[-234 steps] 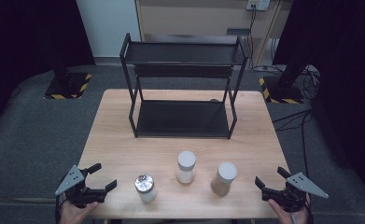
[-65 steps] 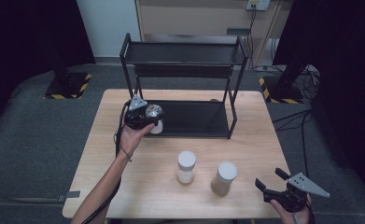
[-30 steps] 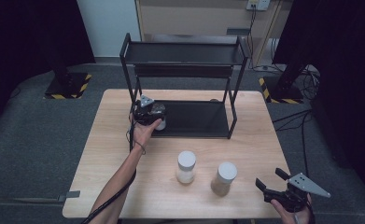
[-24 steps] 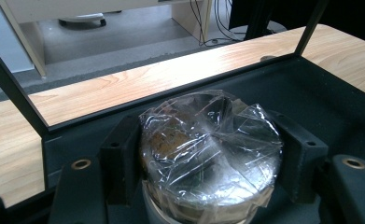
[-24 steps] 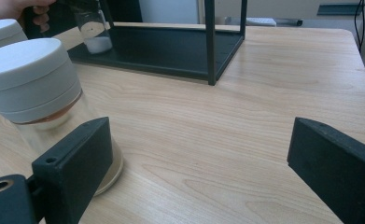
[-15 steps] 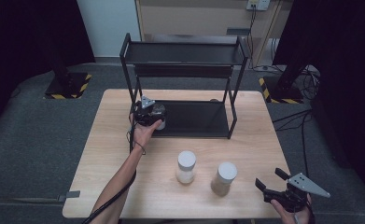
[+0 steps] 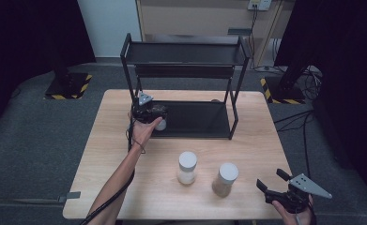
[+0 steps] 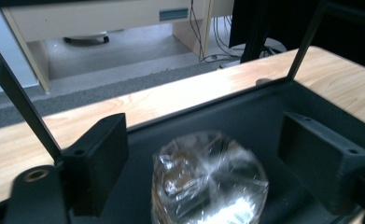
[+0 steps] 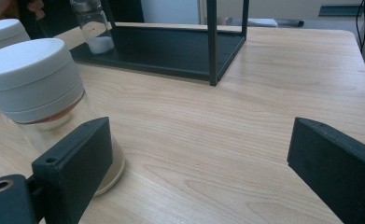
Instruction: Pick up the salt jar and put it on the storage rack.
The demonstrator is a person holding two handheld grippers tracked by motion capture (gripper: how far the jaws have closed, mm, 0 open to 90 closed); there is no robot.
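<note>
Jars [image 7: 187, 167]: three; one [image 7: 160, 124] seemingly shelved.

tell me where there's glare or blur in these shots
Left gripper view: glare glints off the jar's shiny top, and the near jaws look soft. Right gripper view: the white-lidded jar close by is slightly blurred. High view: evenly lit table, dark surroundings.

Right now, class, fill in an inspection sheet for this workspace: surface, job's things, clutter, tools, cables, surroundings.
Surface: wooden table, bare wood at front.
Job's things: foil-capped jar on lower shelf of black rack; two white-lidded jars on the table.
Clutter: nothing seen.
Tools: left tool just opened, jaws astride the foil-capped jar, not pressing; right tool open, empty.
Cables: bundle on floor at right.
Surroundings: grey carpet, dark curtains.
</note>
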